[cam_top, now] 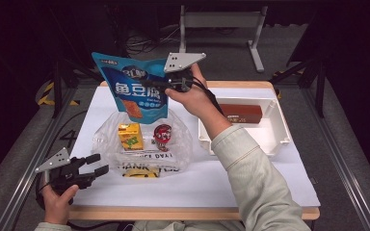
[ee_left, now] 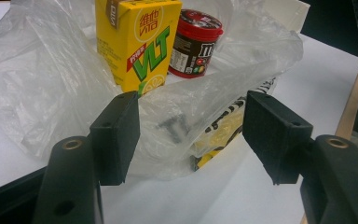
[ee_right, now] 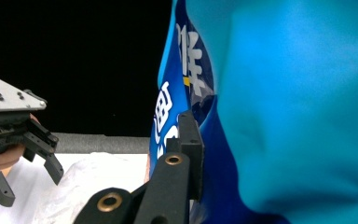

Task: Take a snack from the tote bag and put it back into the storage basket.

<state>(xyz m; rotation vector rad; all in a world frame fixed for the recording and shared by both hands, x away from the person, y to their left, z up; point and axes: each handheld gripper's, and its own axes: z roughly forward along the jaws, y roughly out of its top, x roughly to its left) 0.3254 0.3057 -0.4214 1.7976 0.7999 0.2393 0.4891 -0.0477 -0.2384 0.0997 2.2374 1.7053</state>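
The right gripper (cam_top: 166, 83) is clamping the blue pouch (cam_top: 132, 86) by its right edge, jaws pressed together on the foil, and is holding it in the air above the far side of the clear bag (cam_top: 142, 142). In the right gripper view one black jaw is lying flat against the pouch (ee_right: 279, 116), which is hanging with its long axis near upright, top edge tilted toward the far left. Straight below it, inside the crumpled bag, a yellow carton (cam_top: 129, 135) and a red tub (cam_top: 163, 134) are standing side by side, carton on the left. To the right of the pouch, well apart from it, a white bin (cam_top: 274, 127) is sitting with a brown box (cam_top: 241, 113) lying in its far part, long axis running left to right. That is the relation the coming move seems to turn on: the bin is lying to the right of the held pouch and slightly nearer, so the carry would be going rightward across the table, and the right hand is the nearer one. The left gripper (cam_top: 96, 164) is resting at the near left corner, jaws apart and empty, pointing at the near edge of the bag (ee_left: 74, 93), close enough to pin it if needed.
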